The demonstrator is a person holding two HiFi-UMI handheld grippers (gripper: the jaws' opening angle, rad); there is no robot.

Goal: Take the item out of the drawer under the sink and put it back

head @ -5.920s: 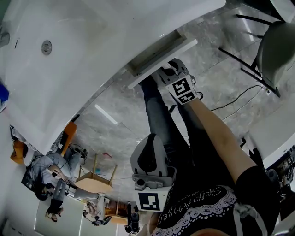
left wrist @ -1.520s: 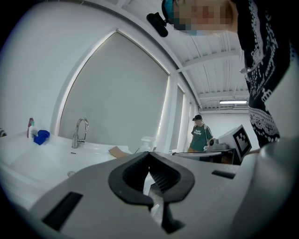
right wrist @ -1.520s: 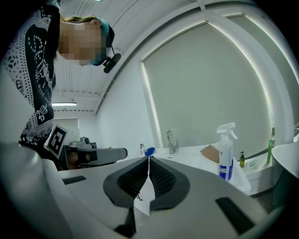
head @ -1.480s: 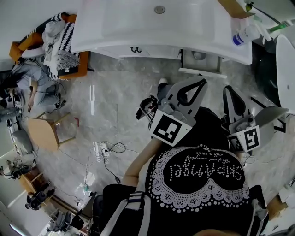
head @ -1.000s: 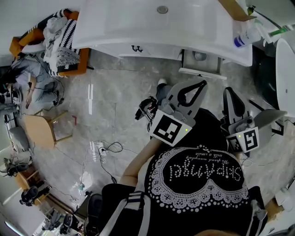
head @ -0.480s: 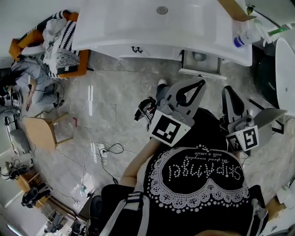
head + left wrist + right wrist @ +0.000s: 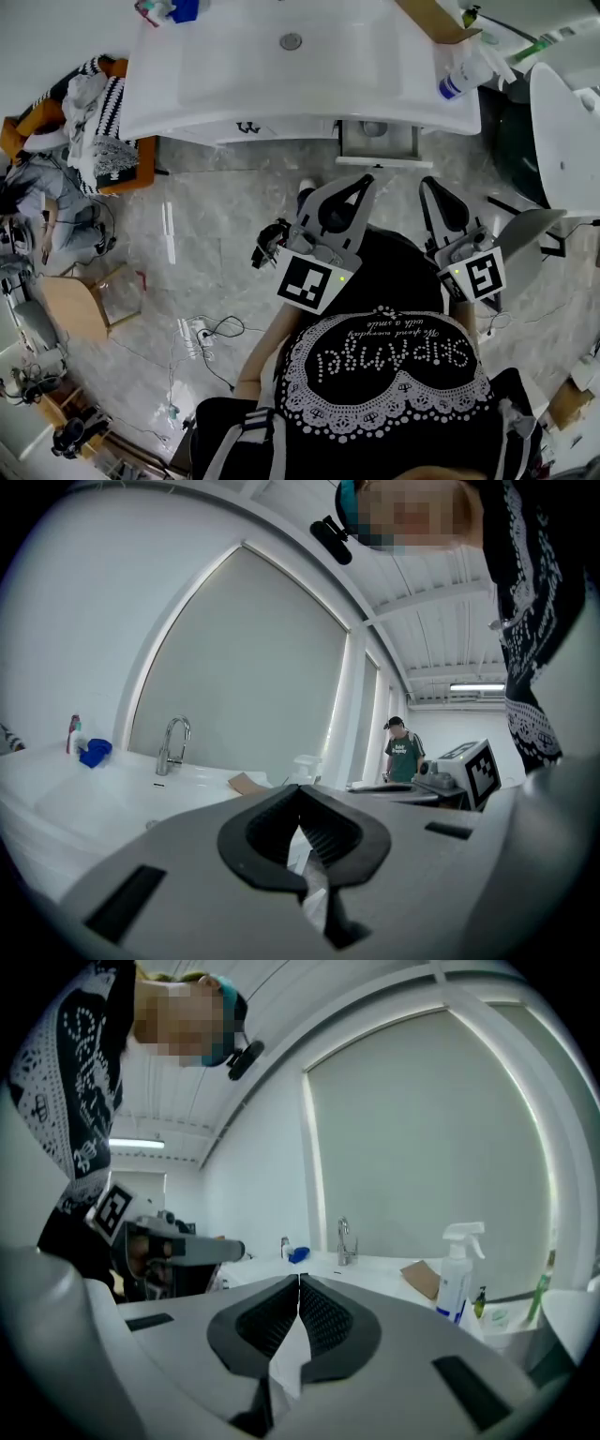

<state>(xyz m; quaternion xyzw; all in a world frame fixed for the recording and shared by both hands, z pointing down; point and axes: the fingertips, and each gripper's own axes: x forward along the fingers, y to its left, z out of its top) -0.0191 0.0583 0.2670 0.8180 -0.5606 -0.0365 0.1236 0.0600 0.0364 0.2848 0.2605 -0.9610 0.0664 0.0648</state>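
The drawer [image 7: 378,150] under the sink [image 7: 234,66] stands pulled out. A small pale round item [image 7: 373,128] lies inside it, too small for me to name; I take it as the task's thing, not yet lifted. My left gripper [image 7: 362,180] hovers near the drawer front, below the sink, its jaws pressed together on nothing. My right gripper [image 7: 429,184] hangs beside it, likewise pinched closed and empty. I judge neither can grasp until I spread its jaws.

Drawer [image 7: 378,161] open under sink [image 7: 234,70], round item [image 7: 372,128] inside
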